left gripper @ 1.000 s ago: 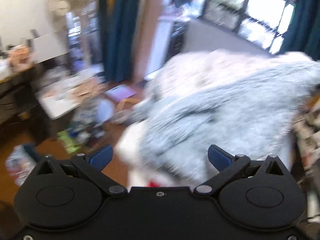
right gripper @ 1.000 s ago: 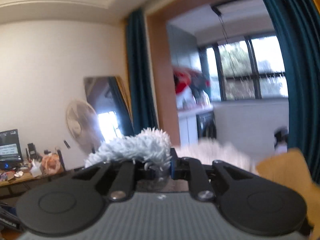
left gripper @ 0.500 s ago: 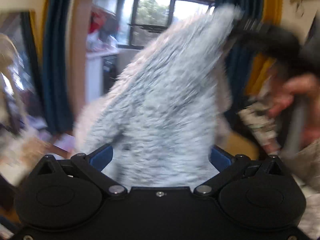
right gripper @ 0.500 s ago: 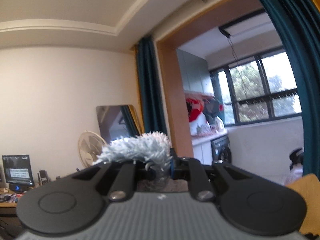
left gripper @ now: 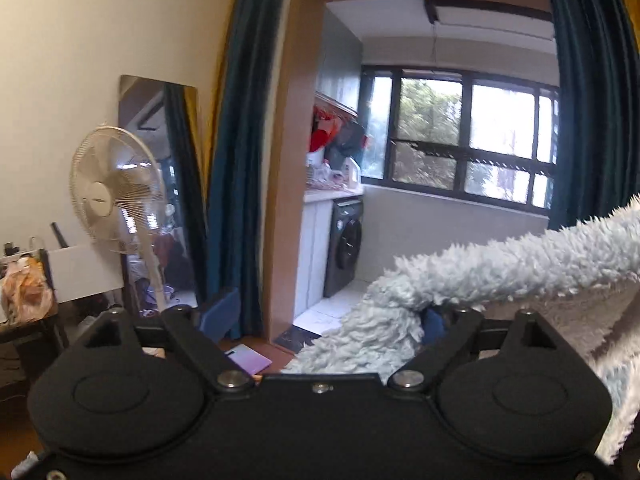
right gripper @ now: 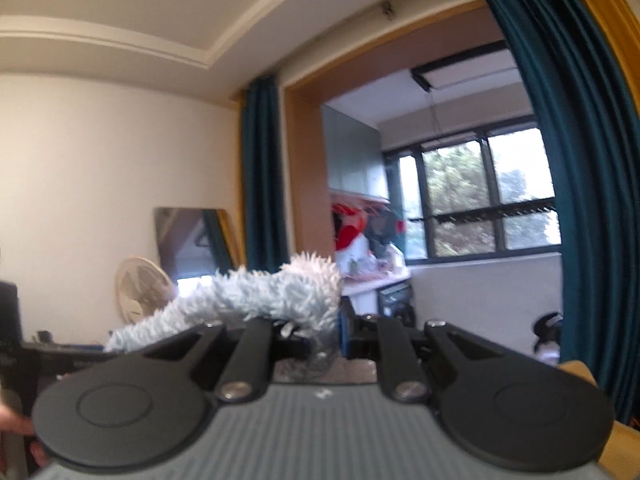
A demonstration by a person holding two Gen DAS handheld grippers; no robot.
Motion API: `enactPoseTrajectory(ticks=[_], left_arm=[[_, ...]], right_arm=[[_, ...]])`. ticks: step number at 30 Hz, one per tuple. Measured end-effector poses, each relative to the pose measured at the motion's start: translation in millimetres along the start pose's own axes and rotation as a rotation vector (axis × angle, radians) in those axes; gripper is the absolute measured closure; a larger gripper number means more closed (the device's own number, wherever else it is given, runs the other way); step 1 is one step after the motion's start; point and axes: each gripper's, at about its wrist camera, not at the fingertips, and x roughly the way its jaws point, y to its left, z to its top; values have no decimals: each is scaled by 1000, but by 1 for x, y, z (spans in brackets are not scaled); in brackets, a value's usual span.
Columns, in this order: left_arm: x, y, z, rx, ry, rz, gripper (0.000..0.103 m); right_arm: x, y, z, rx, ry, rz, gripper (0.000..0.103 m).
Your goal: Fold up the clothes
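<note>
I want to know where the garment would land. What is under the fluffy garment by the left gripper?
Below the fluffy garment, only a purple sheet on brown floor shows; the left gripper covers everything else.

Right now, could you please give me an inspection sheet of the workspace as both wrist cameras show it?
Surface: no folding surface seen.
Job's things: fluffy pale-blue garment held up in the air.
Clutter: purple pad on the floor; bag on a side desk.
Grippers: left gripper open, garment against its right finger; right gripper shut on the garment.
Cables: nothing seen.
Surroundings: standing fan, leaning mirror, teal curtains, washing machine, window.
</note>
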Motion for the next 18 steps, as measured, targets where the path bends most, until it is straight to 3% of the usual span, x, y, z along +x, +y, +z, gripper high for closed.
enactPoseTrajectory(ticks=[4,6,7,8,9,13,18], left_arm=[[39,-2,-11,-19,90,-60,14],[55,1,-15,-31,126,-112,34],[63,3,-15,-32,145,-148,57],[68,4,-16,-35,160,-184,71],[71,6,-16,-45,168,-214,75],[72,18,-18,-67,151,-314,84],[66,32,-20,-98,111,-414,85]], right_arm=[[3,-1,-21,4,79,-49,75],[2,4,-34,-23,126,-53,64],[1,7,-40,-42,150,-51,51],[-1,10,-46,-64,176,-46,45],[-3,16,-52,-95,205,-31,37],[-6,36,-69,-209,300,32,26],[23,50,-72,-144,352,73,24]])
